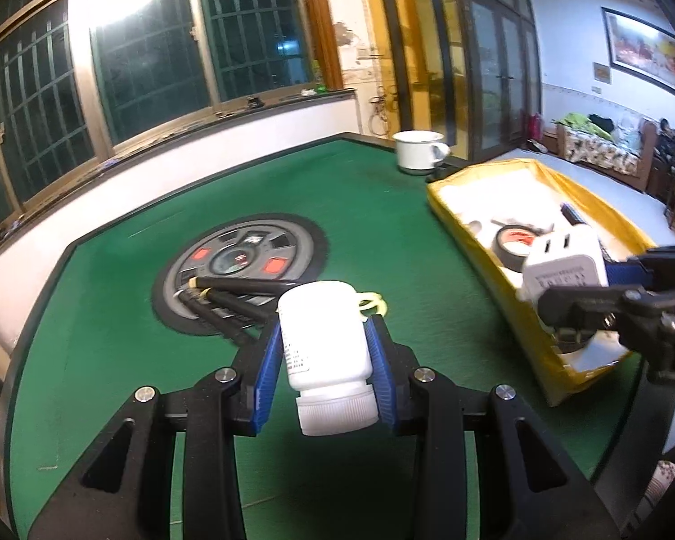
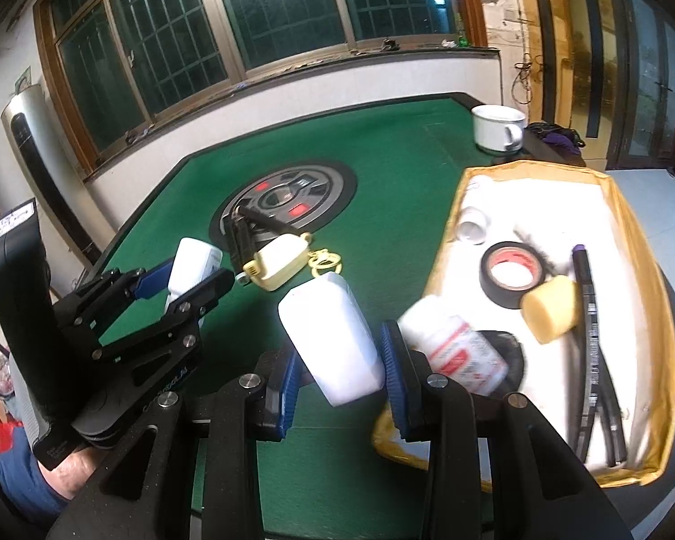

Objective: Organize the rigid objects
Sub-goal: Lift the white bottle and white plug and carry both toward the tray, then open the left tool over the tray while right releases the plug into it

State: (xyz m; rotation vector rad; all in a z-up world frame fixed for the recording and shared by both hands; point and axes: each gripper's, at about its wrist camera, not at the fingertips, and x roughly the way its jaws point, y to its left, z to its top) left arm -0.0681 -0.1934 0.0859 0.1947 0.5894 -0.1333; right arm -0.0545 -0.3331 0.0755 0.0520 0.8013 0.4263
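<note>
My left gripper (image 1: 324,351) is shut on a white pill bottle (image 1: 324,342), cap toward the camera, held above the green table (image 1: 112,315). In the right wrist view the left gripper (image 2: 189,279) holds that bottle (image 2: 193,265) at the left. My right gripper (image 2: 337,360) is shut on a white power adapter (image 2: 333,342) near the yellow-rimmed box (image 2: 652,360); in the left wrist view the adapter (image 1: 562,270) hangs over the box (image 1: 535,351). A cream key fob (image 2: 276,263) and black sticks (image 1: 229,292) lie on the table.
The box holds a black tape roll (image 2: 513,272), a red-labelled white bottle (image 2: 454,346), a yellow sponge (image 2: 551,301), a purple-capped pen (image 2: 585,297) and a small white jar (image 2: 474,225). A white mug (image 1: 418,148) stands at the table's far corner. A round wheel print (image 1: 243,265) marks the table's middle.
</note>
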